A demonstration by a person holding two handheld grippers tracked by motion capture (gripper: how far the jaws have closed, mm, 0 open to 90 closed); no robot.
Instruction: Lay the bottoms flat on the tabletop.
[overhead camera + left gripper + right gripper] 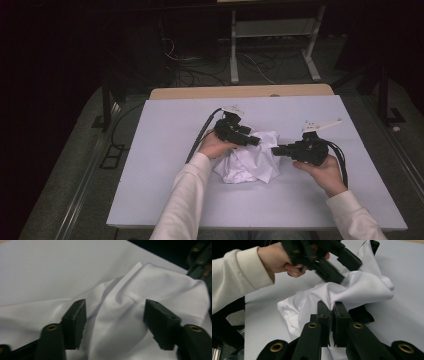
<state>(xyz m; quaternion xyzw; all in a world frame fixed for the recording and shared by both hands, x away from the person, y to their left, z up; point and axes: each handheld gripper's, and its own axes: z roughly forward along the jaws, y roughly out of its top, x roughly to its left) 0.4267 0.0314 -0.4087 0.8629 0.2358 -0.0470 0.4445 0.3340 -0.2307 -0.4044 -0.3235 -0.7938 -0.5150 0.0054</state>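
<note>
High view: white cloth (248,157), crumpled in a heap, lies mid-table on the pale table top (150,165), between both hands. No box, bin or other container on the table; cloth sits straight on the surface.

Left gripper (254,141) comes in from the cloth's left side, tips over the heap's upper edge. Left gripper view: jaws abt half open, a raised fold of cloth (130,302) running up between them, pads not pressing it on either side, so nothing gripped.

Right gripper (276,149) at the cloth's right edge, pointing left. Right gripper view: jaws closed tight on a pinched ridge of cloth (352,290), fabric bunched and pulled up out of the pads (325,311). Same view shows the other gripper (329,260) farther off, held in a hand with a cream sleeve (237,277), tips just above the cloth.

Beyond the table's far edge: a wooden strip (240,92), floor w/ cables (200,70).
</note>
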